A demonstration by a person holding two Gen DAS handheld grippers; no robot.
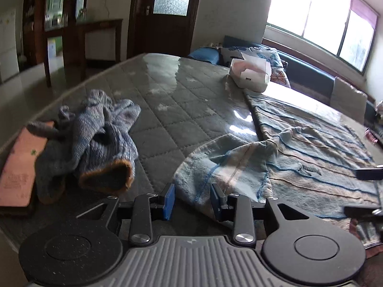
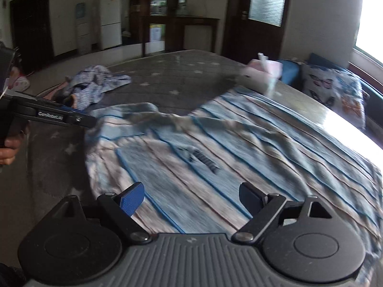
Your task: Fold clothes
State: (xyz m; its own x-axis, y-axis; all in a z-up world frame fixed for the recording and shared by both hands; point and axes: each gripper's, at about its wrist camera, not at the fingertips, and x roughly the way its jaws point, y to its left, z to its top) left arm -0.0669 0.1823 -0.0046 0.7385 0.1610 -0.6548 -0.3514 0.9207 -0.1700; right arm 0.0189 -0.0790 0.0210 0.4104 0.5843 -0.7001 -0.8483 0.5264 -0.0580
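A light-blue and beige striped fleece garment (image 2: 215, 148) lies spread on a grey quilted mattress (image 2: 167, 71). In the left wrist view its folded-over edge (image 1: 227, 167) lies between the blue pads of my left gripper (image 1: 194, 198), whose jaws stand partly apart around the cloth; a firm grip does not show. My right gripper (image 2: 191, 198) is open wide and empty just above the garment's near part. Its black fingers (image 1: 368, 174) show at the right edge of the left wrist view. The left gripper (image 2: 79, 119) and the hand holding it show at the left of the right wrist view.
A crumpled blue knitted garment (image 1: 95, 138) with brown cuffs lies at the left, partly on a pink flat item (image 1: 19, 165). A white tissue pack (image 1: 251, 74) sits at the mattress's far side. Cushions (image 2: 335, 91) lie beyond, under a bright window.
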